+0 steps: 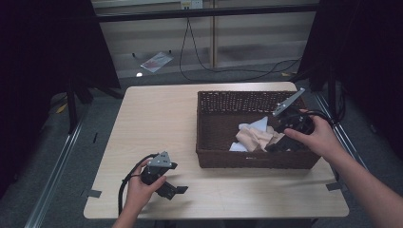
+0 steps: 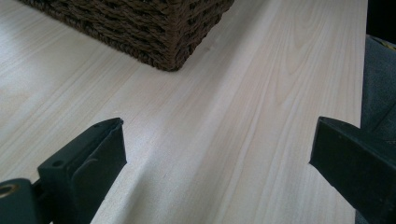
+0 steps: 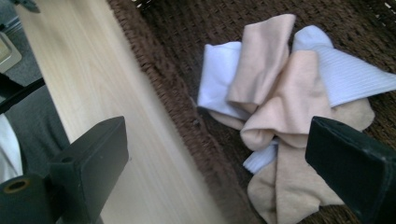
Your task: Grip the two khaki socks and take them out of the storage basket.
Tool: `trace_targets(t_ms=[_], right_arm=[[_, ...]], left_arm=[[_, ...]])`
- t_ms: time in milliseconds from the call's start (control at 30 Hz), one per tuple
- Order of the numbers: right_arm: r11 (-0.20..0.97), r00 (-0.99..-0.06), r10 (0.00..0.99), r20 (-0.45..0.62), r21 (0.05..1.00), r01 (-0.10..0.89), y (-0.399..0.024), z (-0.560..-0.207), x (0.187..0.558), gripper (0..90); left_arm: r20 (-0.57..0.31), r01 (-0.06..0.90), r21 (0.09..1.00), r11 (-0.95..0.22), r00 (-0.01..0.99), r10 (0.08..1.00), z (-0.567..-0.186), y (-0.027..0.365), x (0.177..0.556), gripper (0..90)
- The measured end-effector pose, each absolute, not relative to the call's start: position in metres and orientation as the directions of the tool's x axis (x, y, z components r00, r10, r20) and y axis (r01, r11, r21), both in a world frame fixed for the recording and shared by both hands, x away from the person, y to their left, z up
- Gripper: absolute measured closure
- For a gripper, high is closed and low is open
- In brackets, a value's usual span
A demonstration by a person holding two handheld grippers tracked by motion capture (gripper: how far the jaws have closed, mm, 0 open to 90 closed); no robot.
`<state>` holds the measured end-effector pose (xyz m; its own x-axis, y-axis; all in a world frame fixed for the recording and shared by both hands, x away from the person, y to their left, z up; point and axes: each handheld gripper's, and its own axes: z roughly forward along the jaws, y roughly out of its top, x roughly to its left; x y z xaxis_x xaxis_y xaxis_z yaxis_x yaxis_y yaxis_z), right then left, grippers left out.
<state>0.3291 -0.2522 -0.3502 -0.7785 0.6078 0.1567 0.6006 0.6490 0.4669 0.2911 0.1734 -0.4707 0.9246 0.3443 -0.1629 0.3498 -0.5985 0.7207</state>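
Pale wood grain runs across the table, which stands on a grey floor between dark curtains, and a brown wicker basket sits on its right half. Over that basket hangs the right tool, its jaws spread wide and gripping nothing; in the right gripper view one jaw stands over the bare wood outside the basket's near wall and the other over the pile of socks inside, so the woven rim lies between them. That straddle is the first risk, as I judge it: closing or lowering from this line would catch the wicker wall instead of cloth, and could drag or tip the basket. The socks themselves, beige ones tangled with white ones, overlap in a loose heap on the basket floor, so a pinch into the middle would likely gather several at once, or take only a fold that slips free on the lift. A deep reach could also snag a jaw tip in the weave below the cloth. The trailing cable near the person's right hand hangs close to the basket's far corner and might hook it. Well apart from all this, the left tool rests low near the table's front edge with its jaws likewise wide apart and empty, seen in the left gripper view pointing along the wood toward a corner of the basket; it does not brace the basket, so nothing would stop a slide.
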Motion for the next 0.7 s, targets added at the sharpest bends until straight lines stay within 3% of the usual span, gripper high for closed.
trace_targets(t_ms=[567, 700], right_arm=[[0.633, -0.743, 0.651, 0.154, 0.429, 0.644, -0.241, -0.373, 0.36, 8.1], [0.623, -0.734, 0.659, 0.164, 0.428, 0.655, -0.238, -0.379, 0.367, 16.2]], left_arm=[[-0.174, 0.356, 0.724, -0.59, 0.923, 0.343, -0.471, 0.174, 0.291, 3.2], [-0.173, 0.355, 0.725, -0.59, 0.923, 0.343, -0.471, 0.174, 0.291, 3.2]])
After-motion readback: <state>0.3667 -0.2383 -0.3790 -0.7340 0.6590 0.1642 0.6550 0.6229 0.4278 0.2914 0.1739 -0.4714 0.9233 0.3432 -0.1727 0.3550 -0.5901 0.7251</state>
